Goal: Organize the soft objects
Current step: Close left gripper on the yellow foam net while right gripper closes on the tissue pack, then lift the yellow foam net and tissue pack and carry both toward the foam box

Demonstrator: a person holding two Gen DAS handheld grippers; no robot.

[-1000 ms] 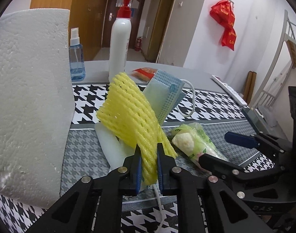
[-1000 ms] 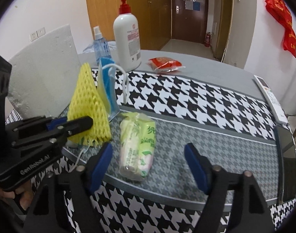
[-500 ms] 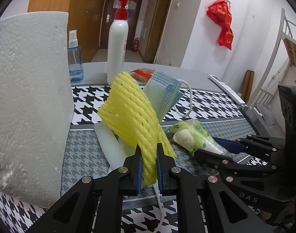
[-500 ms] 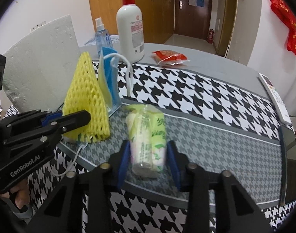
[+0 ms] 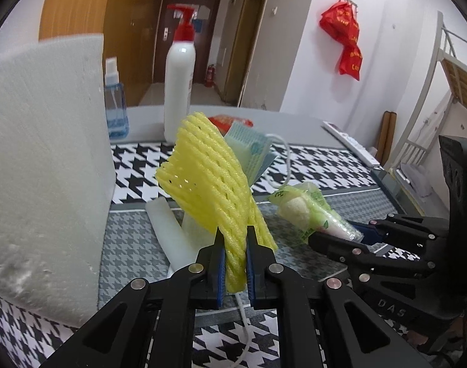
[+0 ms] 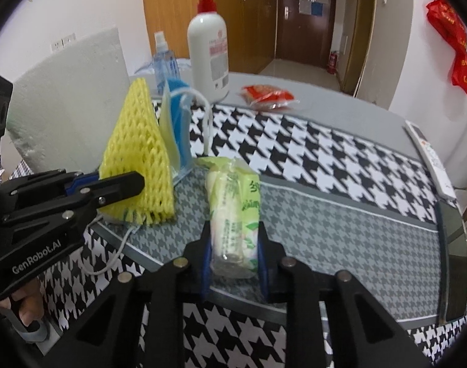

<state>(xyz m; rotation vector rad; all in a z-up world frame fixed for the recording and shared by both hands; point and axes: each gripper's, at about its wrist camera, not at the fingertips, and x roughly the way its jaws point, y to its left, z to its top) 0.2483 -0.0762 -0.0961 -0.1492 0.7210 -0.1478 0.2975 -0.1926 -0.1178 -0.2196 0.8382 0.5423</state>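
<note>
My left gripper [image 5: 235,245] is shut on the lower end of a yellow foam net [image 5: 209,178], holding it upright over the grey band of the mat. A blue face mask [image 5: 252,153] stands just behind the net, and its white ear loop trails under the jaws. Whether the mask is pinched too, I cannot tell. In the right wrist view, my right gripper [image 6: 233,245] is closing its jaws on a green-printed tissue pack [image 6: 233,202], and both pads touch the pack's near end. The yellow foam net [image 6: 138,156] stands to its left.
A big white foam block [image 5: 43,159] stands at the left. A white foam strip [image 5: 169,230] lies by the net. At the back stand a pump bottle [image 6: 209,55] and a blue spray bottle [image 6: 164,61]. A red snack packet [image 6: 267,95] and a remote [image 6: 429,156] lie further right.
The right gripper's jaws came together from wide open onto the tissue pack's near end. The left gripper kept its hold on the yellow net and barely moved.
</note>
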